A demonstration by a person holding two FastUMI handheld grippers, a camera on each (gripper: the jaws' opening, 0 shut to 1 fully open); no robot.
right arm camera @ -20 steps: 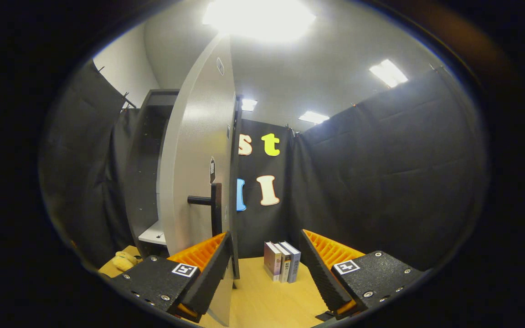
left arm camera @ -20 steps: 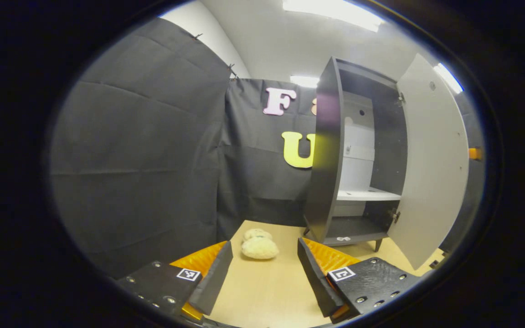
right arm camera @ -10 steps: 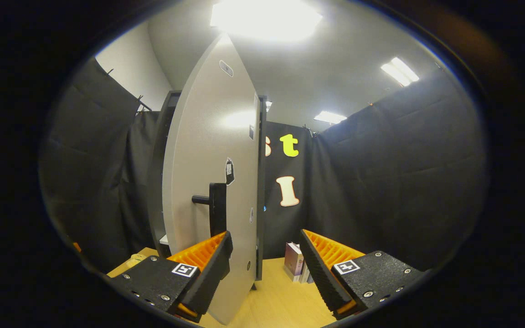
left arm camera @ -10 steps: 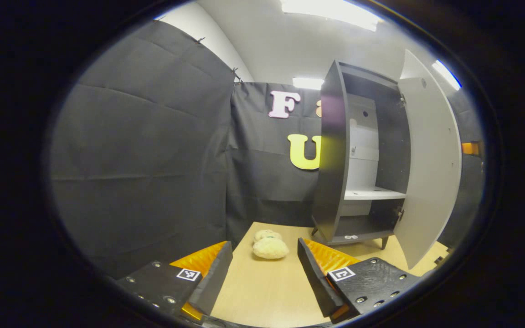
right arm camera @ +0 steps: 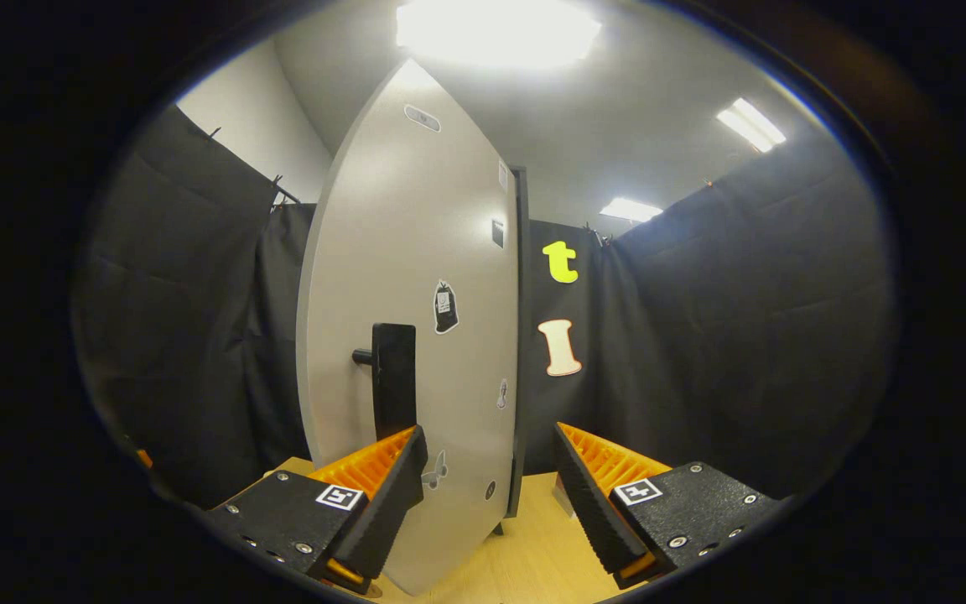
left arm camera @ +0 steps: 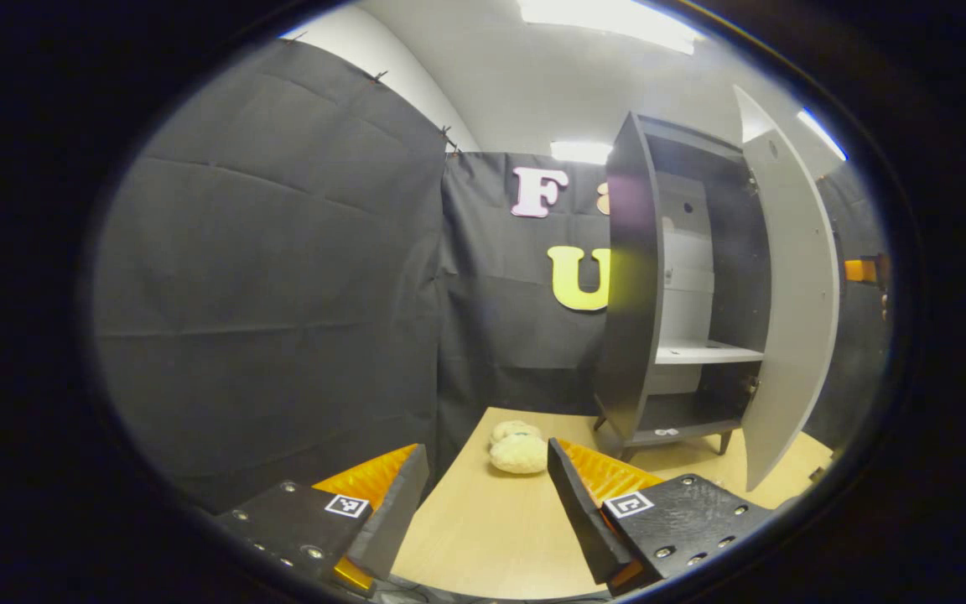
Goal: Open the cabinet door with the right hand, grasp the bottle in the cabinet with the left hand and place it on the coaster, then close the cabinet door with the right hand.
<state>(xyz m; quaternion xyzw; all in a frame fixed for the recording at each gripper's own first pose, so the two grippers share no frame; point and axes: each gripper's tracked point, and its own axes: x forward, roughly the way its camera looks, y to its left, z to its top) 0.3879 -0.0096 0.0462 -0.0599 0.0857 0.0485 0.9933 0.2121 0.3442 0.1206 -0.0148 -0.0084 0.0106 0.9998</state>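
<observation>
Closing the cabinet door (right arm camera: pixel 416 335) looks like the step in hand, and what it turns on is how that door lies to your right gripper (right arm camera: pixel 490 495). The door's outer face stands just ahead of it and a little to its left, near enough that the panel's lower edge drops behind the left finger. The handle (right arm camera: pixel 391 377) is a dark upright bar, long axis vertical, above that same finger. Both fingers stand well apart with nothing between them, so I'd judge you will push on the panel, not grip the bar.

From the left gripper view the cabinet (left arm camera: pixel 684 285) sits at the far end of the table (left arm camera: pixel 483 537), its door ajar and edge-on. The shelf and the floor of the cabinet look bare (I can't make out the bottle or the coaster anywhere, so I can't say where they are). A pale plush toy (left arm camera: pixel 518 449) lies on the table near the cabinet's foot. Your left gripper (left arm camera: pixel 487 503) hangs low over the table, well back from the cabinet, fingers spread and empty. The right hand is clearly the nearer one.
</observation>
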